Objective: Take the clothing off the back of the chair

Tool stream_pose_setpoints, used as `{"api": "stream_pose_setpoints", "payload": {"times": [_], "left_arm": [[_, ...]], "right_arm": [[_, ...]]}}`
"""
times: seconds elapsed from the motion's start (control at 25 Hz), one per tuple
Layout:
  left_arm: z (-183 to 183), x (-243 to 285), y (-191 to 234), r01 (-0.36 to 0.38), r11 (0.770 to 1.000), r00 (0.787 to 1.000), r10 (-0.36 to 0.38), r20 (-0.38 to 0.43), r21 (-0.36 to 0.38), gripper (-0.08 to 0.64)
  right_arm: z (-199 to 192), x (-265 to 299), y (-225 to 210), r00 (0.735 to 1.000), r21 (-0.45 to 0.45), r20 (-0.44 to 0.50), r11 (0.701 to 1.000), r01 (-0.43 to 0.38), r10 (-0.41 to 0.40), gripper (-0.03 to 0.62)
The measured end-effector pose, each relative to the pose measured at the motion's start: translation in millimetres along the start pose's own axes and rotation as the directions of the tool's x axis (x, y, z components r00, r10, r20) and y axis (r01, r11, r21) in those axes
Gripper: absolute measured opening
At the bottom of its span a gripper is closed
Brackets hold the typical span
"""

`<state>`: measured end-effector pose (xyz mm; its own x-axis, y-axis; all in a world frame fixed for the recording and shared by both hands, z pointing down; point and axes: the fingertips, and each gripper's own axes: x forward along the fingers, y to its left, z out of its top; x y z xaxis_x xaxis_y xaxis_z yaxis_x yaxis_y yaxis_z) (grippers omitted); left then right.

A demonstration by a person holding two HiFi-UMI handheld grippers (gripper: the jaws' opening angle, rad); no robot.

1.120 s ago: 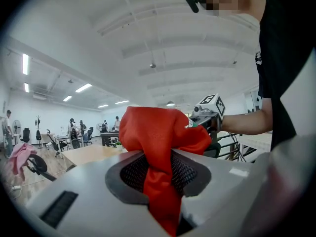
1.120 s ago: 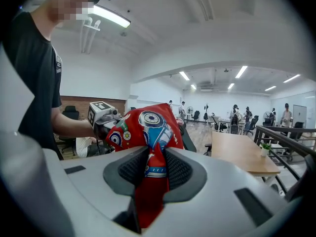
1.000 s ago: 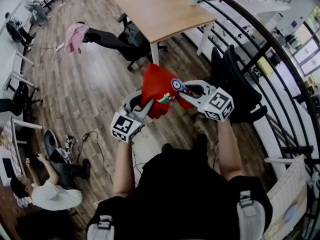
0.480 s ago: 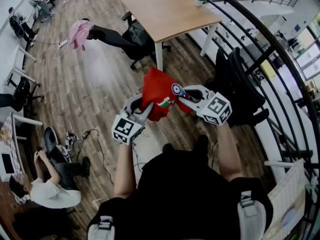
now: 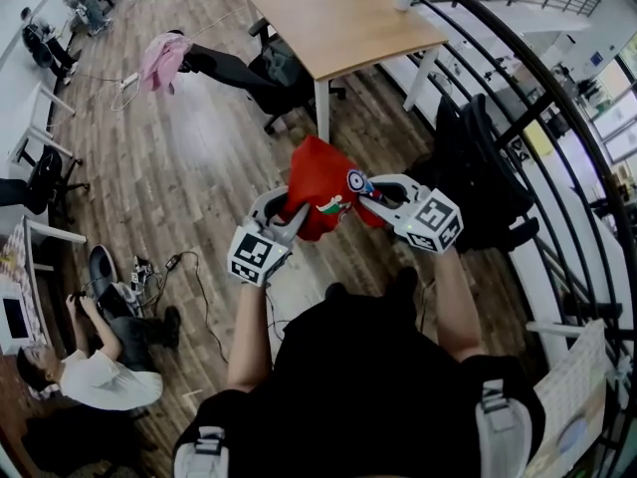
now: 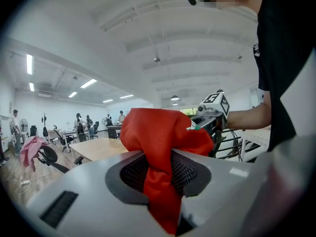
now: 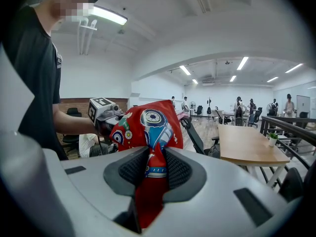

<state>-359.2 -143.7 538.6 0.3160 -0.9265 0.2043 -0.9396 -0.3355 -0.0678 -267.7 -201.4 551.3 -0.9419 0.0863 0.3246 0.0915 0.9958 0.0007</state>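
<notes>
I have the garment bunched up in the air on the near side of the table, off any chair and clear of the plank floor. It is a soft red fabric, crumpled into a rounded wad, with a printed patch of blue, white and green rings on one side.

The left gripper has its fingers closed on a twisted rope of plain red cloth. The black mesh pads press it from both sides and the rest billows out above them. The right gripper clamps the printed edge the same way, its fingers pinching a narrow fold. Both grippers meet at the wad, each with its grey moulded shell and marker cube.

The table is a pale wooden slab on white legs. Left of it, a limp pink cloth drapes over a black office chair's back. Right of the table, on its near side, stands a black chair.
</notes>
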Motion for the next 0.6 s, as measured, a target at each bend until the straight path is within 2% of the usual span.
{"api": "stream_pose_setpoints", "payload": {"times": [0.6], "left_arm": [[-21.6,1.8,-7.0,0.050,0.999,0.998,-0.050,-0.023,-0.001,0.104]], "right_arm": [[-20.3,-0.3,6.9,0.998,0.010,-0.059,0.999,0.032,-0.031,0.087]]}}
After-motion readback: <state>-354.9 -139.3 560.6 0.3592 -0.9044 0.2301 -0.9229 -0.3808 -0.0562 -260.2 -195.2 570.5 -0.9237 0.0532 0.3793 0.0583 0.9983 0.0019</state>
